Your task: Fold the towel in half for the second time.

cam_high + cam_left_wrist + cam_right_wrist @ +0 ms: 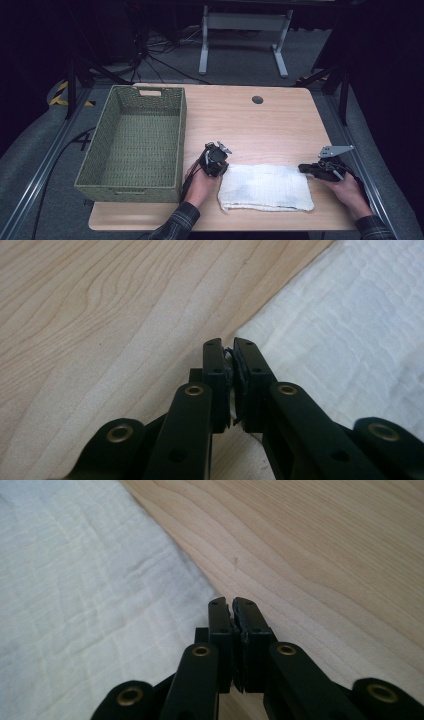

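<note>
Counter (270,120): wood, basket (131,145) at left, well apart from right gripper.

Towel (265,186): folded, flat at near edge of counter, between both grippers.

Left gripper (228,356): at towel's left end, fingers pressed together, no cloth visibly between them.

Right gripper (232,611): at towel's right end, fingers pressed together just off hem.

Risk: both pinches likely miss cloth, so lift comes up empty. If one side catches, towel swings, unfolds, slides off near edge. Thin hem could slip out.
</note>
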Action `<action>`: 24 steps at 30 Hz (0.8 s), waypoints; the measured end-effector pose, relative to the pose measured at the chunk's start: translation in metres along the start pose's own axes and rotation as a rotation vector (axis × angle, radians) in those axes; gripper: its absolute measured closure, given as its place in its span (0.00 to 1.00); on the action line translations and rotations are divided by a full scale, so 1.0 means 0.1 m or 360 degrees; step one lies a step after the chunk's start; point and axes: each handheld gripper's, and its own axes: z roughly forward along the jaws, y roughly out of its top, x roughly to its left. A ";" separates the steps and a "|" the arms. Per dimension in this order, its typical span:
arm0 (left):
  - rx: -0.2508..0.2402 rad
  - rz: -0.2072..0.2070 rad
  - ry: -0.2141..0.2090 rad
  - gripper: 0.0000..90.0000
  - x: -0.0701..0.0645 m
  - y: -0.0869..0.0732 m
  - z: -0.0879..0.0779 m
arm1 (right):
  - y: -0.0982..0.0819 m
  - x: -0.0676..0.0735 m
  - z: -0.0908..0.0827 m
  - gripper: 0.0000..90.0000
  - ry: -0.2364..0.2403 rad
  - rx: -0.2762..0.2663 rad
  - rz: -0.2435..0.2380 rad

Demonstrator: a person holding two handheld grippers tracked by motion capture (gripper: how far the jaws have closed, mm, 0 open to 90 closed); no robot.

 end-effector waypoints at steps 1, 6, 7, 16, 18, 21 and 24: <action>-0.0018 -0.0012 -0.0005 0.95 0.00 0.01 -0.01 | 0.00 -0.01 0.00 0.97 -0.0008 -0.0002 0.0000; -0.0100 -0.0051 0.0024 0.95 0.03 0.08 -0.05 | 0.05 -0.10 -0.04 0.97 -0.0061 -0.0025 0.0010; -0.0113 -0.0055 0.0038 0.95 0.04 0.11 -0.05 | 0.08 -0.15 -0.05 0.97 -0.0080 -0.0048 0.0011; -0.0217 -0.0133 0.0097 0.95 0.19 0.27 -0.06 | 0.27 -0.34 0.01 0.97 -0.0142 -0.0107 0.0019; -0.0217 -0.0126 0.0113 0.95 0.21 0.29 -0.06 | 0.31 -0.36 0.03 0.97 -0.0152 -0.0112 0.0017; -0.0222 -0.0140 0.0105 0.95 0.22 0.27 -0.07 | 0.33 -0.37 0.03 0.97 -0.0147 -0.0132 0.0024; -0.0245 -0.0139 0.0095 0.95 0.20 0.25 -0.11 | 0.32 -0.36 0.00 0.97 -0.0142 -0.0143 0.0020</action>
